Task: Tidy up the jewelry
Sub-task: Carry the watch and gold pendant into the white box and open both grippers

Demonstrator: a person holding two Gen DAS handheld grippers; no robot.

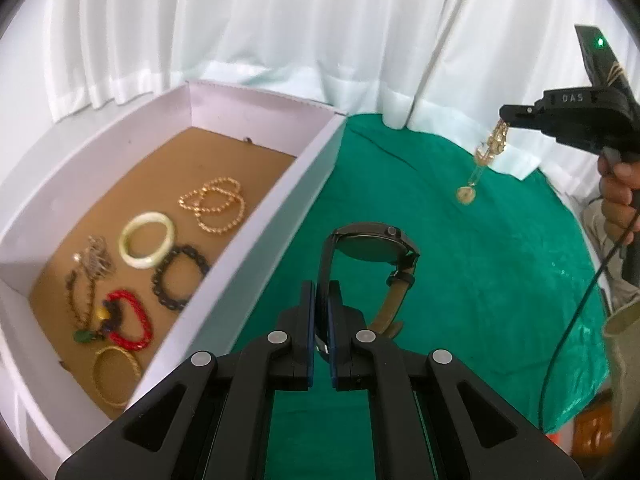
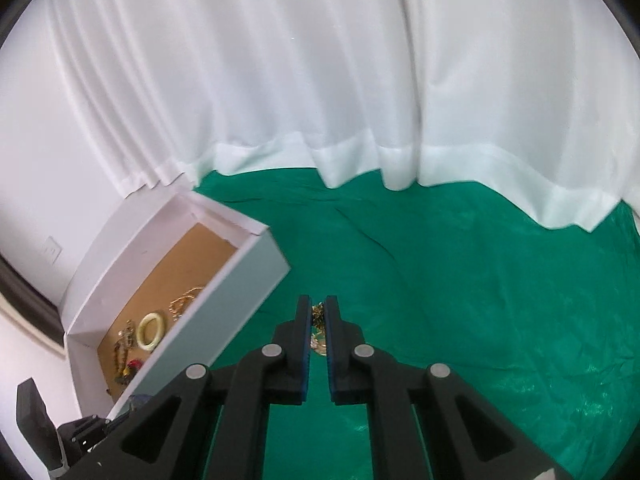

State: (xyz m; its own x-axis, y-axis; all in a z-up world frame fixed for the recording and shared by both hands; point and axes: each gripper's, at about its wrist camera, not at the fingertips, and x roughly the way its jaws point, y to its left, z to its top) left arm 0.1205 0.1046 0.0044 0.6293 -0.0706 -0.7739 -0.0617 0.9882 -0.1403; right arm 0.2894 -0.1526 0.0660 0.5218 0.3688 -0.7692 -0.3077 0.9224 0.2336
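1. Left wrist view: left gripper (image 1: 321, 304) is clamped on the strap of a dark watch (image 1: 370, 246), which hangs clear of the green cloth (image 1: 460, 280), just right of the white box (image 1: 256, 240).
2. The box already holds a gold chain (image 1: 214, 204), a pale bangle (image 1: 147, 240), a black bead bracelet (image 1: 180, 276), a red bracelet (image 1: 130, 320) and a gold bangle (image 1: 116, 376). Best move, judged: carry the watch over the near wall, clear the rim, and set it on bare brown floor at the far end.
3. Same view: right gripper (image 1: 505, 114) pinches a gold necklace (image 1: 486, 152), pendant dangling free; a hand (image 1: 618, 196) holds the grip. Swing likely, so it should lower slowly. Only legible text: "DAS" on its body.
4. Right wrist view: right gripper (image 2: 319, 322) has its pads closed on the necklace (image 2: 319, 328). Box (image 2: 224, 292) sits to the left; no writing readable here.
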